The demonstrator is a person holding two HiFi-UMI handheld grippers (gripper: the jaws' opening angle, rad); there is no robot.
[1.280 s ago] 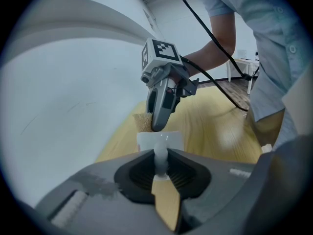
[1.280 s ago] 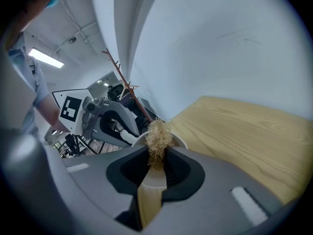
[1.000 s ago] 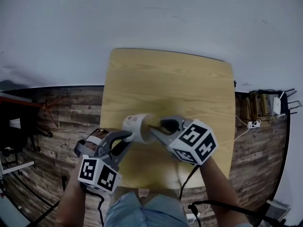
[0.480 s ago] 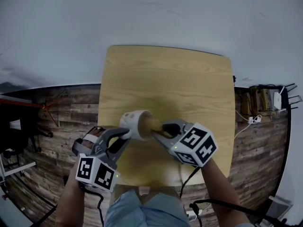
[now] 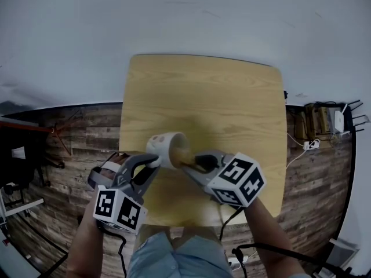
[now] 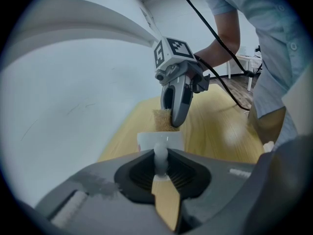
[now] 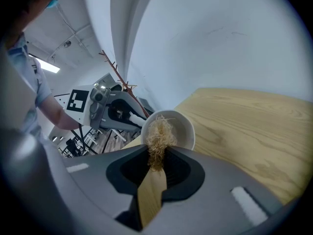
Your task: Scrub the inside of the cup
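Sideways, cup (image 5: 158,147) tipped, mouth facing right gripper (image 5: 190,163), scrubber (image 7: 159,135) inside.

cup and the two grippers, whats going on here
A person is scrubbing a white cup, with a handheld gripper in each hand. The left gripper is shut on the cup's handle and holds the cup tipped over the wooden table. The right gripper is shut on a tan fibrous scrubber, whose end is inside the cup's mouth.
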